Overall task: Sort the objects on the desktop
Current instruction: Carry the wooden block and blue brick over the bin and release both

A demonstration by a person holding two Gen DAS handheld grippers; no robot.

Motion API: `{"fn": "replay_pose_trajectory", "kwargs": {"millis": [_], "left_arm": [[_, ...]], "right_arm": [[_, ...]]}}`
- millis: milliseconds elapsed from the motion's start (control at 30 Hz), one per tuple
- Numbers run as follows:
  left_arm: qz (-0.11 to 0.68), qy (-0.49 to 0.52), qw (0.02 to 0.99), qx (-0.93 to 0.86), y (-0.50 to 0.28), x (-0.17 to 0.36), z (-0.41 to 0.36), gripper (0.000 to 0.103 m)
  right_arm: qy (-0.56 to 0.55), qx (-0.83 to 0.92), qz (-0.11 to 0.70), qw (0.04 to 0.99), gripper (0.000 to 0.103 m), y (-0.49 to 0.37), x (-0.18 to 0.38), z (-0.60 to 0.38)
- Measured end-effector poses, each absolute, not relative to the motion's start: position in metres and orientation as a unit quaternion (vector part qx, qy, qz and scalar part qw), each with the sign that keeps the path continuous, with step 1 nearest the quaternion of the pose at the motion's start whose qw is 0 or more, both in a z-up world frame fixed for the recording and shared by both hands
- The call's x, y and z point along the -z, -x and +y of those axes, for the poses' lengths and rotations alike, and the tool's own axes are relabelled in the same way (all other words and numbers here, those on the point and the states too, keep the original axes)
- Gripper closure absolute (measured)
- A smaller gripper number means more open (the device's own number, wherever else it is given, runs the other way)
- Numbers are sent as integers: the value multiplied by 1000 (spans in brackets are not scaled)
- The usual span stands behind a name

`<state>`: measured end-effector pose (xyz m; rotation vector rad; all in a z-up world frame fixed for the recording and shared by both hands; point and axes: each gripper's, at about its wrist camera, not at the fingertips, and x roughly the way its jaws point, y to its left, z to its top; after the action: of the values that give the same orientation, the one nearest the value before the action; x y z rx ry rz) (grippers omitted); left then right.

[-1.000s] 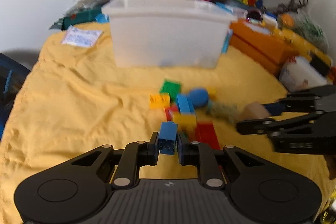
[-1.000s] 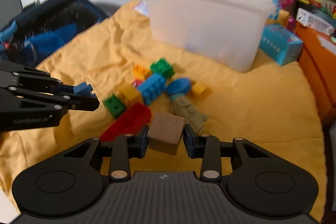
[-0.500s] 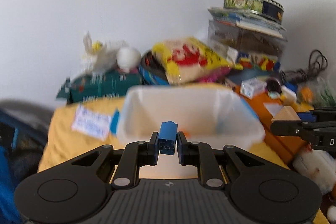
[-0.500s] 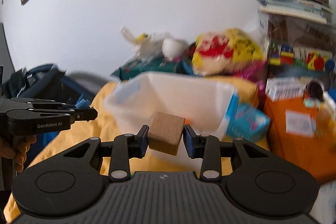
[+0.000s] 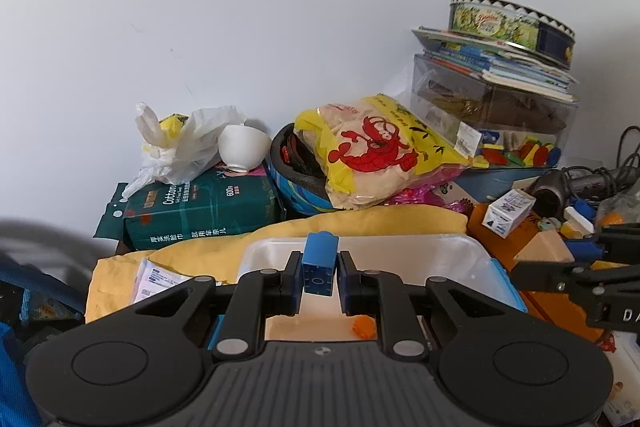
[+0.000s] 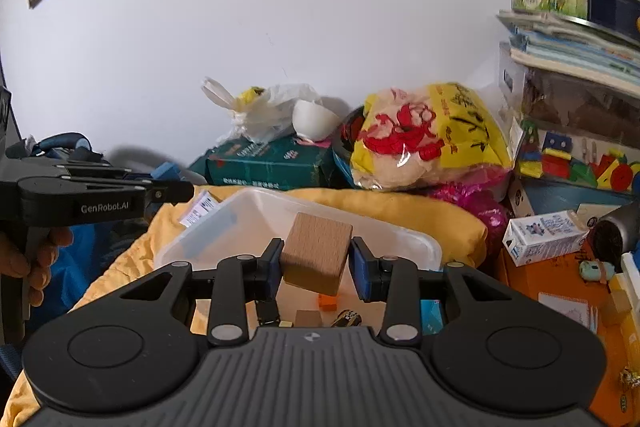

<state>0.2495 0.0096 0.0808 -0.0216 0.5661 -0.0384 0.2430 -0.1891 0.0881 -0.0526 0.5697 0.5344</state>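
Observation:
My left gripper (image 5: pixel 319 273) is shut on a small blue toy brick (image 5: pixel 319 263), held upright over the open white plastic bin (image 5: pixel 460 247). My right gripper (image 6: pixel 316 261) is shut on a tan wooden cube (image 6: pixel 316 253), hanging above the same bin (image 6: pixel 248 215). Inside the bin lie a small orange piece (image 6: pixel 328 301), a wooden block (image 6: pixel 308 318) and other small items. The right gripper shows at the right edge of the left wrist view with the cube (image 5: pixel 546 247). In the right wrist view the left gripper (image 6: pixel 176 191) comes in from the left, held by a hand (image 6: pixel 24 267).
The bin sits on a yellow cloth (image 6: pixel 400 207). Behind it are a green tissue pack (image 5: pixel 200 207), a white bowl (image 5: pixel 242 147), a yellow lobster-print bag (image 5: pixel 380 151) and a stack of boxes with a round tin (image 5: pixel 512 23). An orange box (image 6: pixel 552 279) with a small carton lies to the right.
Both grippers rose from the pile of bricks on the cloth and moved forward to above the bin, each keeping its piece. The loose bricks have dropped out of view.

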Motion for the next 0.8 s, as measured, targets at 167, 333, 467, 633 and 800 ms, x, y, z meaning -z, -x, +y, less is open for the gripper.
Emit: {"fn": "replay_pose_trajectory", "kwargs": {"millis": [167, 333, 467, 633, 800], "left_arm": [[294, 11, 956, 3, -264, -76, 11, 69], [295, 8, 955, -11, -260, -69, 15, 39], [301, -3, 954, -10, -244, -57, 19, 39], [303, -3, 953, 8, -199, -34, 19, 39], [331, 1, 943, 35, -135, 10, 14, 39]], "right_arm": [[34, -254, 304, 918, 64, -265, -77, -181], [54, -234, 306, 921, 41, -276, -68, -176], [44, -238, 308, 920, 41, -273, -63, -182], [39, -257, 307, 916, 41, -240, -51, -191], [51, -289, 318, 902, 41, -183, -20, -197]]}}
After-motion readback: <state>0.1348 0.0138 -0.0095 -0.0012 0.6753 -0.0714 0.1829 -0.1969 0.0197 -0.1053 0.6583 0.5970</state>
